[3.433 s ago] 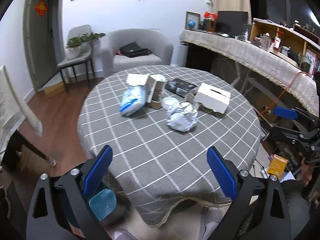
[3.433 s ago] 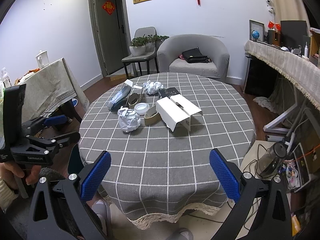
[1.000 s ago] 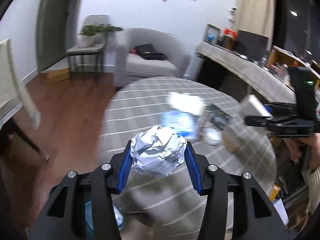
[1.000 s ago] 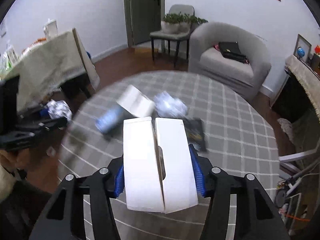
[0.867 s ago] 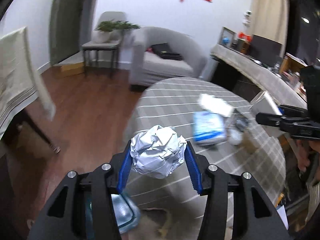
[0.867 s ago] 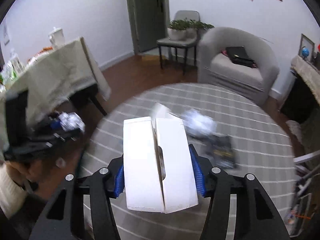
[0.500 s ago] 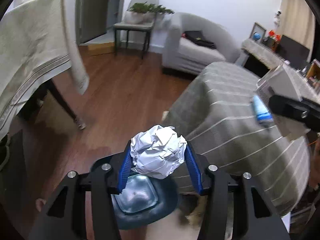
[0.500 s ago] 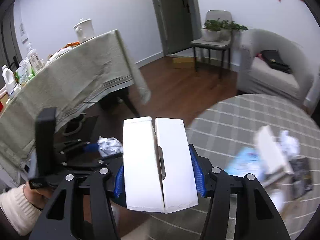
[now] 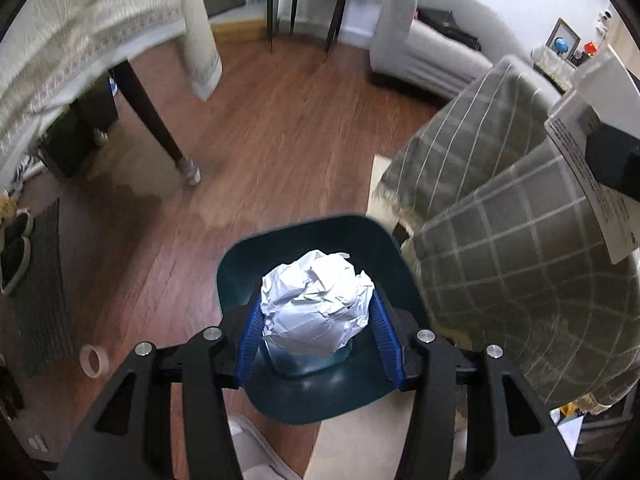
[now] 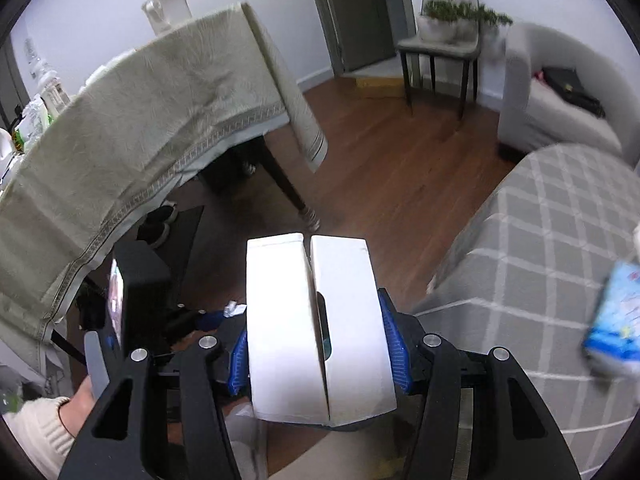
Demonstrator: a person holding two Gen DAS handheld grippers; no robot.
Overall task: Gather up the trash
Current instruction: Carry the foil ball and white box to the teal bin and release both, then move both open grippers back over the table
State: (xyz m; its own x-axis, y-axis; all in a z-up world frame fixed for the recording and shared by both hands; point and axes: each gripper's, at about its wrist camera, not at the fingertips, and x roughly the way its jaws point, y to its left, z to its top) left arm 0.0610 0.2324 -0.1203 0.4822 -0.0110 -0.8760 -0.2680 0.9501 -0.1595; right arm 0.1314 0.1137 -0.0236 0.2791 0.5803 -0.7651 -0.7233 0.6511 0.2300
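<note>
The left gripper (image 9: 316, 330) is clenched on a crumpled ball of white paper (image 9: 316, 300), its blue pads (image 9: 251, 334) pressed against both sides of the ball. Half a second ago the dark teal trash bin (image 9: 376, 240) sat small at the lower centre of the left wrist view, mostly behind the ball; now it fills the lower middle of the frame and the ball hangs directly over its open mouth, above the paler bottom that shows under the paper. What lies inside the bin beyond that pale patch cannot be told.

The right gripper (image 10: 318, 358) grasps a white cardboard box (image 10: 316, 328) by its long sides, flaps meeting in a seam up the middle, just as it did a moment earlier. In the right wrist view the box now covers the lower centre, and the left gripper (image 10: 236, 311) with its paper shows only as a small scrap at the box's left edge.

In the left view the same box (image 9: 592, 92) juts in at the upper right, above the grey checked tablecloth (image 9: 520, 272) beside the bin. A blue-and-white packet (image 10: 616, 320) lies blurred on the cloth at the right edge. A roll of tape (image 9: 94, 361) rests on the wooden floor (image 9: 260, 140) at lower left.
</note>
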